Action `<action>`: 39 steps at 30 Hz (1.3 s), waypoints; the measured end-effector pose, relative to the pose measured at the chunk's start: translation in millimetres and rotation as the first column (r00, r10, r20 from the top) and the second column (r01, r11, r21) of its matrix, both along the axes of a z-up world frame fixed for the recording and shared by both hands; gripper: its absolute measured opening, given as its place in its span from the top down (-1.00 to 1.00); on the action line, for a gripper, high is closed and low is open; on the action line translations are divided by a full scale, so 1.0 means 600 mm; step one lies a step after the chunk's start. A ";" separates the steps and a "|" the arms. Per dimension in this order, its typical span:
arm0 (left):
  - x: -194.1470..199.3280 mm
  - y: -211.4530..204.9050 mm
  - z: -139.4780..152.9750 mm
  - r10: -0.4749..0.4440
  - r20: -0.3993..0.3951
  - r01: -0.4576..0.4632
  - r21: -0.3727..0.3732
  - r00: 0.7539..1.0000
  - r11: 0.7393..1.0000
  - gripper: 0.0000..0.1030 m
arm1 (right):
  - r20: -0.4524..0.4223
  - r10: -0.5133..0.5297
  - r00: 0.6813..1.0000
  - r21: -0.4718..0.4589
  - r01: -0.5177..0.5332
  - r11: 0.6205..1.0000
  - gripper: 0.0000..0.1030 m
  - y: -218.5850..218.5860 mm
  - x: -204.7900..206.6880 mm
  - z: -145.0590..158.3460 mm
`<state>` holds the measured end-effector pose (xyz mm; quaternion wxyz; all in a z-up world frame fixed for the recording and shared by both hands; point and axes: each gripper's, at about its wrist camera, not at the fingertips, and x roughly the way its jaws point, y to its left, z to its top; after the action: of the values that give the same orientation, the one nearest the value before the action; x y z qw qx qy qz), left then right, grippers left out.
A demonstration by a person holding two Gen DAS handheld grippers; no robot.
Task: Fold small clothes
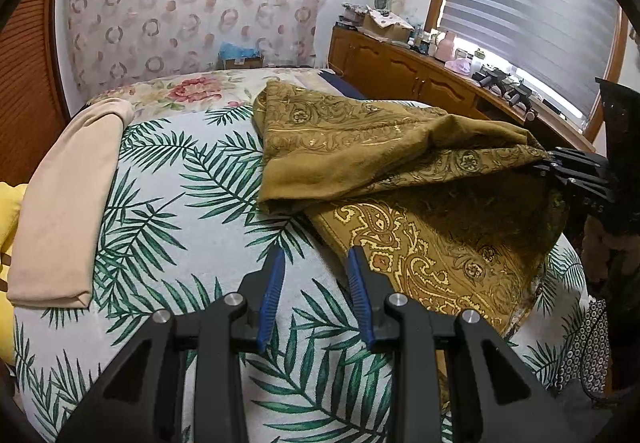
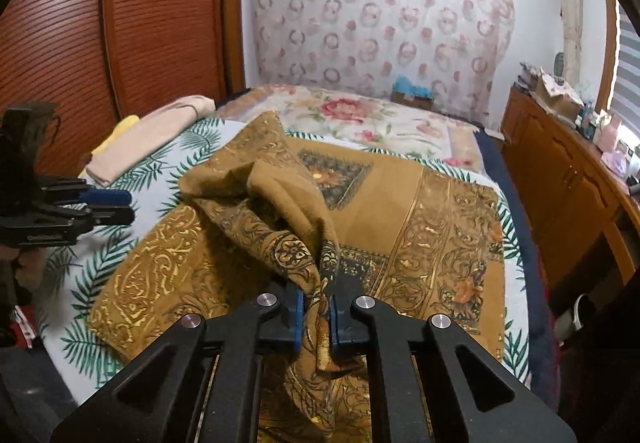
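Observation:
An ochre paisley cloth (image 1: 400, 171) lies partly spread on the palm-leaf bedspread (image 1: 192, 203), with one side lifted and folded over. My right gripper (image 2: 315, 299) is shut on a bunched edge of the cloth (image 2: 296, 219) and holds it above the bed; it shows at the right of the left wrist view (image 1: 560, 171). My left gripper (image 1: 316, 259) is open and empty, low over the bedspread beside the cloth's near corner. It shows at the left of the right wrist view (image 2: 116, 207).
A folded beige garment (image 1: 68, 203) lies at the bed's left edge, with something yellow (image 1: 8, 219) beside it. A wooden dresser (image 1: 420, 79) with clutter stands along the right under a window blind. A floral quilt (image 2: 360, 115) covers the bed's far end.

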<state>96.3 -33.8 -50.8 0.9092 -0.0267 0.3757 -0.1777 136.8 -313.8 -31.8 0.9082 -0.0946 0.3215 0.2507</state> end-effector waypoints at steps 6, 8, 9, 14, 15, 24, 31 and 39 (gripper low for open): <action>-0.001 0.000 0.004 -0.003 0.008 0.003 0.000 1.000 1.000 0.41 | 0.030 -0.011 0.999 -0.006 0.011 1.000 0.89 -0.017 -0.012 0.016; -0.002 -0.003 0.006 -0.005 0.012 0.005 -0.002 1.000 1.000 0.41 | 0.045 -0.035 0.998 -0.004 0.036 0.999 0.89 -0.032 -0.014 0.025; -0.003 -0.004 0.007 -0.006 0.013 0.006 -0.003 1.000 1.000 0.41 | 0.045 -0.047 0.998 -0.005 0.047 0.999 0.89 -0.040 -0.014 0.027; -0.007 -0.009 0.014 -0.010 0.027 0.010 -0.007 1.000 1.000 0.41 | 0.013 -0.151 0.988 -0.022 0.151 0.988 0.89 -0.094 -0.005 0.008; -0.007 -0.009 0.016 -0.011 0.031 0.011 -0.008 0.999 1.000 0.41 | -0.001 -0.169 0.986 -0.031 0.169 0.985 0.89 -0.103 -0.003 0.000; -0.009 -0.019 0.027 -0.004 0.050 0.004 0.000 0.999 1.000 0.41 | -0.056 -0.214 0.975 -0.080 0.209 0.975 0.45 -0.126 0.008 -0.036; -0.013 -0.026 0.037 -0.007 0.073 0.006 0.008 0.997 1.000 0.41 | 0.006 -0.158 0.987 0.014 0.158 0.987 -0.12 -0.128 -0.025 0.016; -0.020 -0.030 0.046 -0.010 0.087 0.009 0.019 0.996 1.000 0.41 | 0.057 -0.044 0.997 0.032 0.042 0.999 -0.32 -0.062 -0.008 0.050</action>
<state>84.6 -52.0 -23.3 0.9241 -0.0088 0.3373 -0.1795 132.2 -351.2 -2.0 0.9235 -0.0810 0.2935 0.2333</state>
